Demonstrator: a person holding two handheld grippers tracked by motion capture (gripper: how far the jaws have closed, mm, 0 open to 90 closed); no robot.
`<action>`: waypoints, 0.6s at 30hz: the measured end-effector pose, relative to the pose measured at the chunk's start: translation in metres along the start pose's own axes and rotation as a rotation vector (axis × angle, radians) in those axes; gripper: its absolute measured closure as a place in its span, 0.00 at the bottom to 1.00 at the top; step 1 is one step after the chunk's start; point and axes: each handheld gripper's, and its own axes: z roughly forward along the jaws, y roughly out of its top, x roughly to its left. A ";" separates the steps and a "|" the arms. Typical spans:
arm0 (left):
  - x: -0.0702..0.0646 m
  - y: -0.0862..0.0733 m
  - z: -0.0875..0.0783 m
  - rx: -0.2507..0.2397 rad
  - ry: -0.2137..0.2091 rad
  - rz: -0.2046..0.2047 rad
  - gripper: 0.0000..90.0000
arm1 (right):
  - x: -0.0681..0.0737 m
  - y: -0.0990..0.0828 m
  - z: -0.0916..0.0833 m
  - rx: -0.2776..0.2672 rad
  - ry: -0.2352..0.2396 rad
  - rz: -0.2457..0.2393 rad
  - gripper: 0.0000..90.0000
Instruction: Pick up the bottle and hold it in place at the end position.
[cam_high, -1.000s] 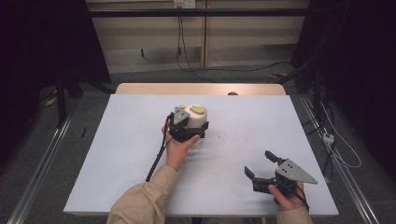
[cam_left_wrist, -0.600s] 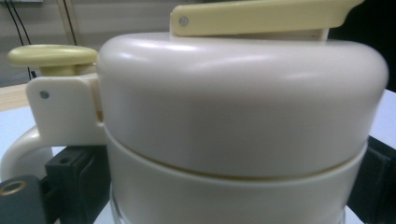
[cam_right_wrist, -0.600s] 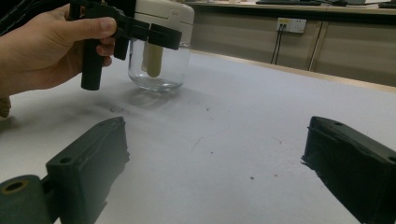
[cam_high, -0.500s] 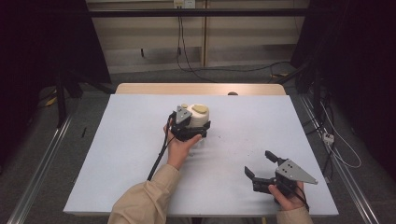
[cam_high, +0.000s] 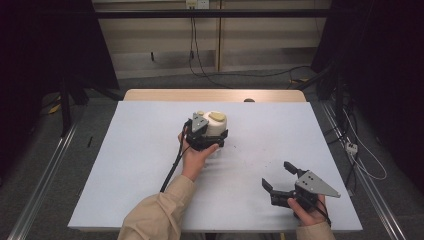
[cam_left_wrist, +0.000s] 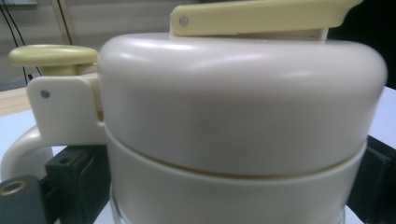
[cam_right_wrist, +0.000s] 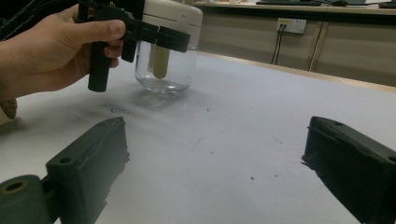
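Cream-lidded clear glass jar (cam_high: 216, 131) sits mid-table, upright, between the jaws of your left gripper (cam_high: 202, 137), which pinch it just under the lid. Your right gripper (cam_high: 280, 181) hovers spread, well apart near the table's (cam_high: 125, 165) right front corner; jar lies forward-left of it.

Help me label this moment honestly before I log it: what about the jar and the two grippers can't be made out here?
- Jar: in the left gripper view its glass base is cut off by the bottom edge.
- Left gripper: in the high view its jaws' contact with the jar is too small to judge.
- Jar contents: in the right gripper view a pale insert shows through the glass; any liquid can't be told.
- Right gripper: in its own view both jaws are cropped.
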 end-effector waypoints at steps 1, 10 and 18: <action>0.000 -0.001 0.001 -0.001 -0.001 -0.003 0.06 | 0.000 0.000 0.000 0.000 0.000 0.000 0.06; -0.001 -0.002 0.004 0.006 -0.002 -0.003 0.06 | 0.000 0.000 0.000 -0.003 -0.002 -0.001 0.06; -0.005 -0.004 0.008 0.006 -0.001 -0.001 0.06 | -0.001 0.000 0.000 -0.003 -0.001 0.002 0.06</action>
